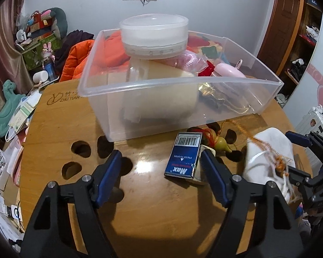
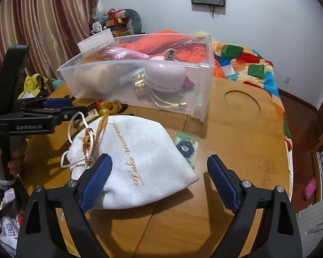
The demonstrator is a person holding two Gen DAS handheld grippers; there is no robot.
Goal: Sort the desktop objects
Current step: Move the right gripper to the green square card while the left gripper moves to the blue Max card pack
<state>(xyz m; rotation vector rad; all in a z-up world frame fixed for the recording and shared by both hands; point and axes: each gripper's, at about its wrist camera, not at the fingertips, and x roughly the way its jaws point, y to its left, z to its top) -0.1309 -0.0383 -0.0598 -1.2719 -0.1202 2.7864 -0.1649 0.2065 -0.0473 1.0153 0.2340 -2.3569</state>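
Wooden table (image 2: pixel 236 129), translucent plastic bin (image 1: pixel 140 99); soft white pouch (image 2: pixel 140 157)

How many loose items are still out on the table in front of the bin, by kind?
Blue box: 1
White pouch: 1
Gourd charm: 1
Green packet: 1
Total: 4
Both the left claw and the right claw are open, and the bin already holds several things.

Just beyond our right jaws, the white pouch (image 2: pixel 135 161) hides most of a green packet (image 2: pixel 188 145); its print is unreadable.
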